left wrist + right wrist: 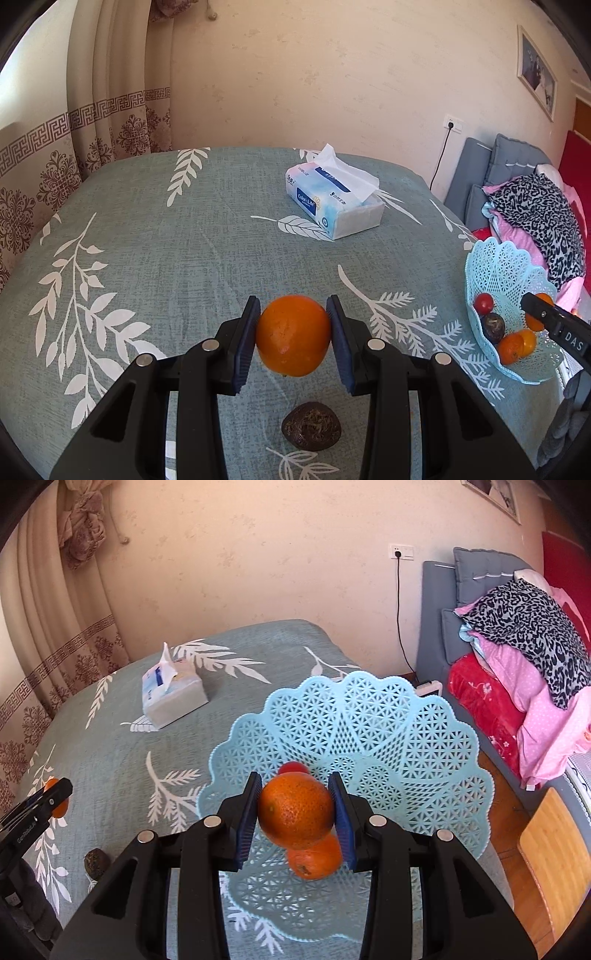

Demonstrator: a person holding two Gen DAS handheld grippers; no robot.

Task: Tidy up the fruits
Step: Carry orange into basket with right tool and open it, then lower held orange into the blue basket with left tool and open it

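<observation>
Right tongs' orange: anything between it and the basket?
Nothing visible. The right tongs hold an orange over the basket. Another orange and a red fruit lie below.

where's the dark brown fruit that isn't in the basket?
Left wrist view: the dark brown fruit lies on the tablecloth, bottom centre, below the orange held in the left tongs.

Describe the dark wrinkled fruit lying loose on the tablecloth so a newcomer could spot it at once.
Start at the grey-green tablecloth with white leaves. The left gripper holds an orange above it; just below that lies the dark wrinkled fruit. It is brown and shrivelled, and alone on the cloth, outside the blue basket.
</observation>
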